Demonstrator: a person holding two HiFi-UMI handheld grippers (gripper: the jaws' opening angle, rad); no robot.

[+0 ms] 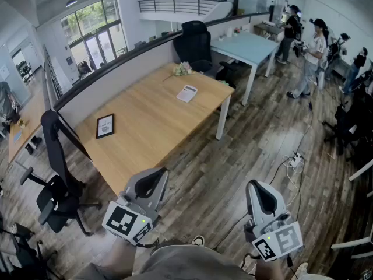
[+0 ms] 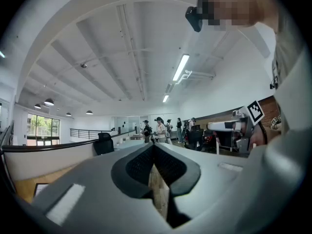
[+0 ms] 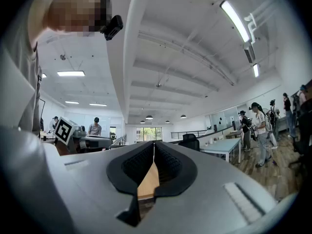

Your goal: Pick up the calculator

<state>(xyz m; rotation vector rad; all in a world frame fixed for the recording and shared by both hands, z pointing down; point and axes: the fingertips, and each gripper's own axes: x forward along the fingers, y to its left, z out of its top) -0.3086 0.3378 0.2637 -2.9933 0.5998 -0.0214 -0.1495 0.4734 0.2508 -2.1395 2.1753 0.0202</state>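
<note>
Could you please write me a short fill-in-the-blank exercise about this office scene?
1. The calculator lies on the ____ table.
2. The left gripper and the right gripper both have their jaws ____.
3. The calculator is held by ____ gripper.
Missing words: wooden; shut; neither.

Head camera looked steeply down from afar. Gripper cameras faced level; all shared the black high-backed office chair (image 1: 194, 42).
</note>
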